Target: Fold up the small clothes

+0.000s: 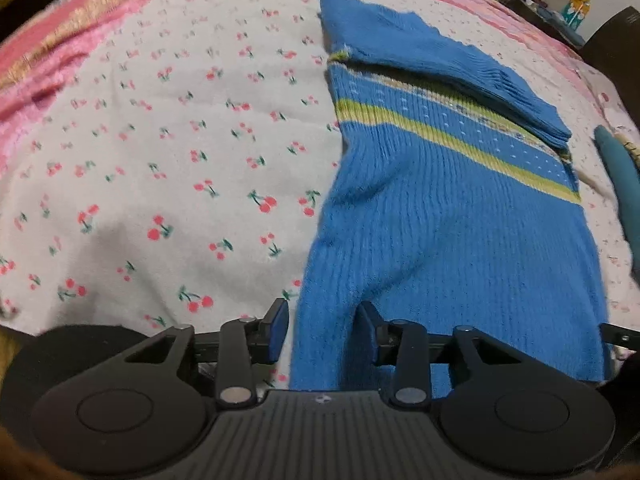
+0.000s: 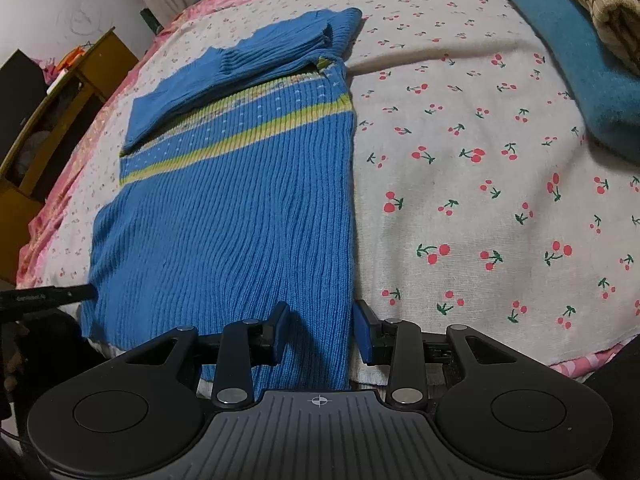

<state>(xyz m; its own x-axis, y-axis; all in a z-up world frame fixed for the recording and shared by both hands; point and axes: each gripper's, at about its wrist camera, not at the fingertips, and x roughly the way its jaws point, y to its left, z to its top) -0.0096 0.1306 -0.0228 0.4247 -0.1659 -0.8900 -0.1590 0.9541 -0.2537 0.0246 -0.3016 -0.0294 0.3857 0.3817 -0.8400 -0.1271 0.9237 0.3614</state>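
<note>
A blue knit sweater (image 1: 448,216) with a yellow-green stripe lies flat on the cherry-print bedspread (image 1: 160,160), its sleeves folded across the chest. My left gripper (image 1: 324,332) is open, its jaws straddling the sweater's near left hem corner. In the right wrist view the same sweater (image 2: 232,216) fills the left half. My right gripper (image 2: 322,332) is open, its jaws straddling the near right hem corner. The left gripper's finger (image 2: 52,298) shows at the sweater's far near edge.
A folded teal garment (image 2: 576,64) and a beige checked knit (image 2: 600,4) lie at the right of the bed. A wooden bedside cabinet (image 2: 48,120) stands beyond the bed's left edge. The pink blanket border (image 1: 60,40) runs along the far side.
</note>
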